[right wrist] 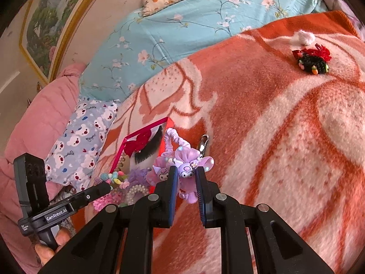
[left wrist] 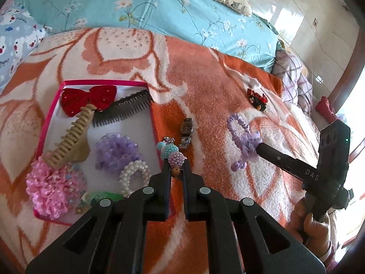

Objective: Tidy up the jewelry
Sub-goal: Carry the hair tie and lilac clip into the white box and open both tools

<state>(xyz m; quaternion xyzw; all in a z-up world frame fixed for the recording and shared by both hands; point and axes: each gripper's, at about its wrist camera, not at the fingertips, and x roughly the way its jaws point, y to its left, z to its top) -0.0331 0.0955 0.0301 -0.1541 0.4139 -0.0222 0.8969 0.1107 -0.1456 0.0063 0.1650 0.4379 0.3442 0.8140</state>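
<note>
A pink-rimmed box lies on the orange blanket, holding a red bow, dark comb, tan claw clip, purple clip, pearl ring and pink scrunchie. My left gripper is shut on a beaded bracelet by the box's right edge. My right gripper is shut on a purple hair tie with a cartoon charm, held above the blanket; it shows in the left wrist view. A wristwatch and a black-and-red hair clip lie on the blanket.
A blue floral quilt and pillows lie behind the blanket. A bear-print pillow sits left of the box. A small white pompom lies near the black-and-red clip. A framed picture hangs on the wall.
</note>
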